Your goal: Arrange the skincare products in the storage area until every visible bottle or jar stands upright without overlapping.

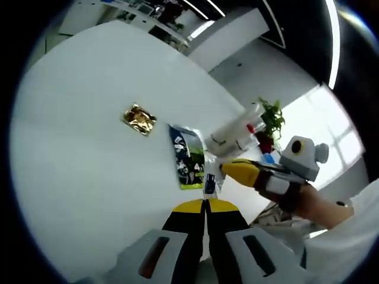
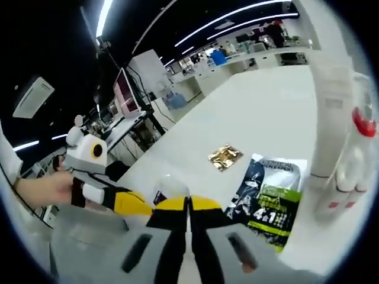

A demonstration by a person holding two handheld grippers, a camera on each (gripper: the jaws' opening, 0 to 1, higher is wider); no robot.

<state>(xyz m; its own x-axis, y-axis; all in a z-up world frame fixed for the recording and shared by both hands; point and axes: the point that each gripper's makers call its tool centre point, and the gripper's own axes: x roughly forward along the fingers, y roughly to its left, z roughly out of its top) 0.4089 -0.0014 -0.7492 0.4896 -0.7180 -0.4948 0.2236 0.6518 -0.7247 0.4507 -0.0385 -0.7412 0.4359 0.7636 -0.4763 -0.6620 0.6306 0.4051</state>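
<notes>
My left hand-held gripper (image 1: 206, 204) is pressed together, a small dark-labelled item (image 1: 210, 183) just beyond its tips; whether it pinches it I cannot tell. My right hand-held gripper (image 2: 188, 204) is pressed together too. The white skincare bottles (image 2: 343, 136) stand at three o'clock beside the green sachet (image 2: 267, 198). I'd approach slowly and keep them upright on the tabletop (image 1: 89, 165).

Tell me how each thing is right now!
Left gripper: fingers shut.
Right gripper: fingers shut.
Gold packet: lying flat on the table.
Green sachet: lying flat.
White tubes: standing upright, side by side.
</notes>
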